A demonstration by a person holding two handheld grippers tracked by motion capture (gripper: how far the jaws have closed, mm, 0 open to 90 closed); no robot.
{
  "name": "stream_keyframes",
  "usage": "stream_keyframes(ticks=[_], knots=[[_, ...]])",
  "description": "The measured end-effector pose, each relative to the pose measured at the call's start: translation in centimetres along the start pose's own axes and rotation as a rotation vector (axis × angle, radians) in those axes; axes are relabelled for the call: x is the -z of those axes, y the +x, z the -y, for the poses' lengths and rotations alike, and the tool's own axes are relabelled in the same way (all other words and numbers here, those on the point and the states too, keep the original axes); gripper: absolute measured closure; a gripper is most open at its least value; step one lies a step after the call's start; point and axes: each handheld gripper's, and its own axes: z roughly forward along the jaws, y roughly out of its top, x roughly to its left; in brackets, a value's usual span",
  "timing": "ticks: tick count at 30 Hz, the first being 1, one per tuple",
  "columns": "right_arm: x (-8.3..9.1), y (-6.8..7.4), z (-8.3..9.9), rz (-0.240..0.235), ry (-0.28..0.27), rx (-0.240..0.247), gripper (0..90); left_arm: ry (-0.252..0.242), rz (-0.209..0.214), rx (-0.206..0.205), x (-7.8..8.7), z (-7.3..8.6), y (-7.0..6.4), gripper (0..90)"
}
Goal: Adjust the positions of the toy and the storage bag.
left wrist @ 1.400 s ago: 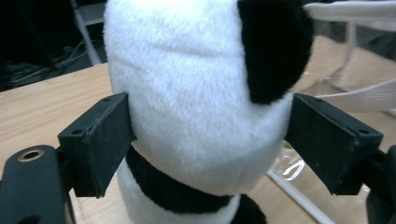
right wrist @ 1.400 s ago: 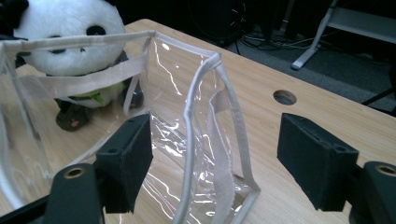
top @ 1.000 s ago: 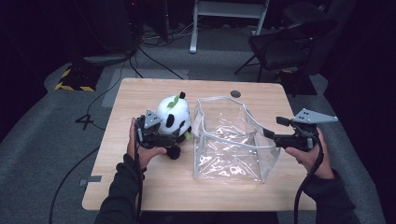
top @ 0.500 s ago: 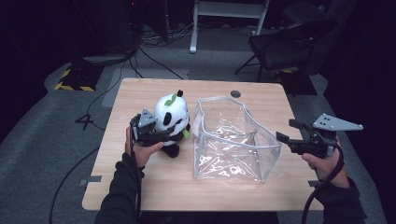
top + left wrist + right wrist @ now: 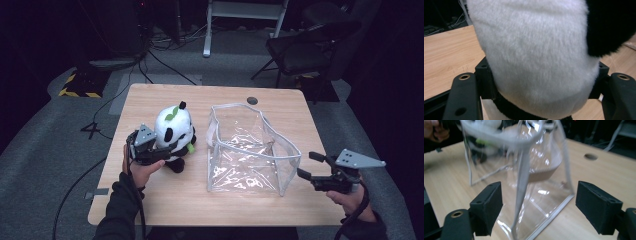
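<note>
On the wooden table point(image 5: 165, 210): one panda plush point(image 5: 174, 133), one clear plastic bag point(image 5: 248, 150). Panda sits upright left of centre, green leaf on its head, green bit at its right side. Bag stands open just right of it, white-trimmed rim up, not touching the panda.

Two grippers. Left gripper point(image 5: 159, 152) at the panda's near-left side, jaws pinching its body; left gripper view has white fur packed between both black jaws, black fur at upper right. Right gripper point(image 5: 306, 166) hovers off the bag's near-right corner, jaws spread wide, nothing between them, clear of the bag; right gripper view looks straight at the bag's corner seam, blurred.

One round hole point(image 5: 252, 100) in the tabletop, far side beyond the bag. One dark chair point(image 5: 310, 47) on the floor beyond the table, far right.
</note>
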Motion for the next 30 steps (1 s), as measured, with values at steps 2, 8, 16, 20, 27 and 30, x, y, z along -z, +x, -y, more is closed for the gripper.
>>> stream_keyframes(ticks=[2, 8, 16, 20, 27, 30], knots=[[-1.3, 0.2, 1.5, -0.014, 0.039, -0.016, 21.1, 0.004, 0.0, -0.006, 0.2, 0.2, -0.2, 30.9], [-5.0, 0.6, 5.4, -0.012, 0.182, -0.059, 21.1, 0.002, -0.007, -0.016, 1.0, 1.0, -0.8, 30.9], [-7.7, 0.9, 6.6, -0.01, 0.203, -0.055, 18.5, -0.014, 0.005, -0.011, 0.7, 1.2, -0.6, 30.9], [-8.6, 1.3, 6.4, -0.024, 0.185, -0.051, 19.5, -0.026, 0.006, -0.004, 0.5, 1.4, -0.5, 30.8], [-10.5, 1.5, 6.0, 0.01, 0.182, -0.068, 20.1, -0.022, -0.001, -0.023, 0.3, 1.3, -0.6, 30.1], [-11.4, 1.7, 5.7, 0.026, 0.19, -0.063, 21.4, -0.022, -0.004, -0.03, 0.2, 1.3, -0.6, 30.2]])
